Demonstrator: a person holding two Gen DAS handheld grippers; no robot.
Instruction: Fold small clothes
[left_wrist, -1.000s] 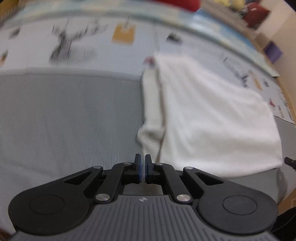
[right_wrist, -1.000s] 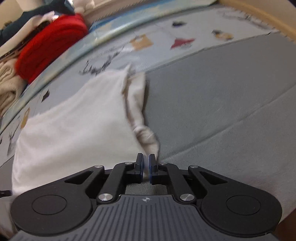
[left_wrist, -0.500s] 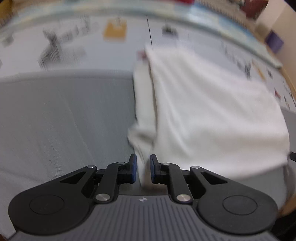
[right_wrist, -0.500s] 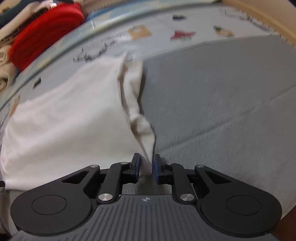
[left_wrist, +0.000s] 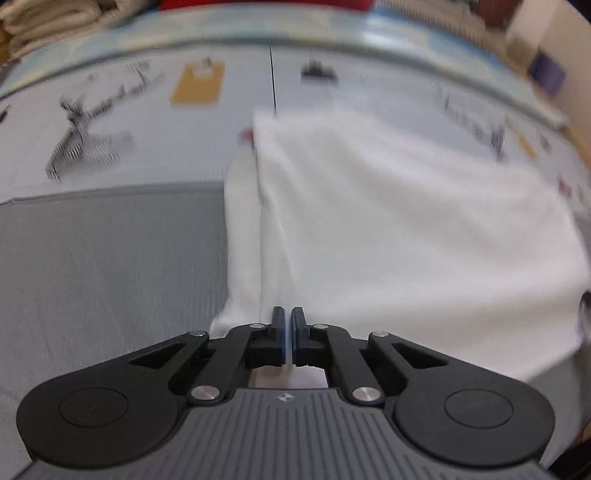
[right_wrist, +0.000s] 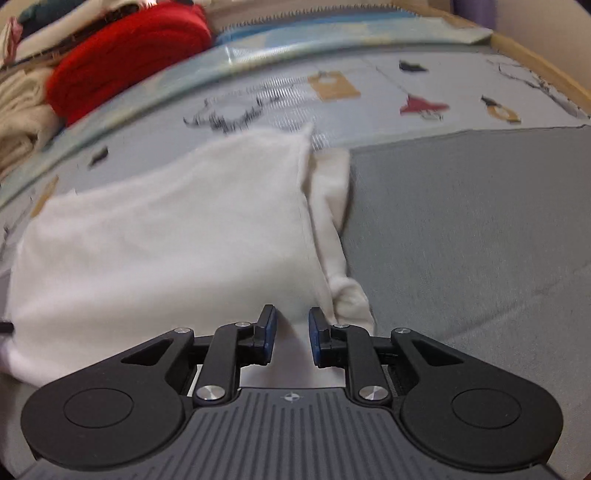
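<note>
since a second ago we have slid both claws in over the white garment (left_wrist: 406, 229), which now fills more of each view, and the stack of folded clothes (right_wrist: 122, 62) at the upper left of the right view has come closer into frame; the left claw, then pressed together over bare grey mat, now has white cloth under its tips, and the right claw, then nearly shut beside the bunched sleeve, has spread. we count one white garment, one grey mat (right_wrist: 461, 229), one printed sheet (left_wrist: 129, 110) behind it, and two claws. in the left view the left claw (left_wrist: 287, 321) sits at the lower centre, its jaws closing to a thin slit with a fold of the garment's left edge between them, though blur keeps us from telling whether the pads truly pinch it; the garment spreads from there up and to the right. in the right view the right claw (right_wrist: 291, 325) is at the lower centre, its jaws opening, with white cloth lying in the gap and not pressed; the garment stretches up and left, its rolled sleeve (right_wrist: 340, 236) just right of the claw
</note>
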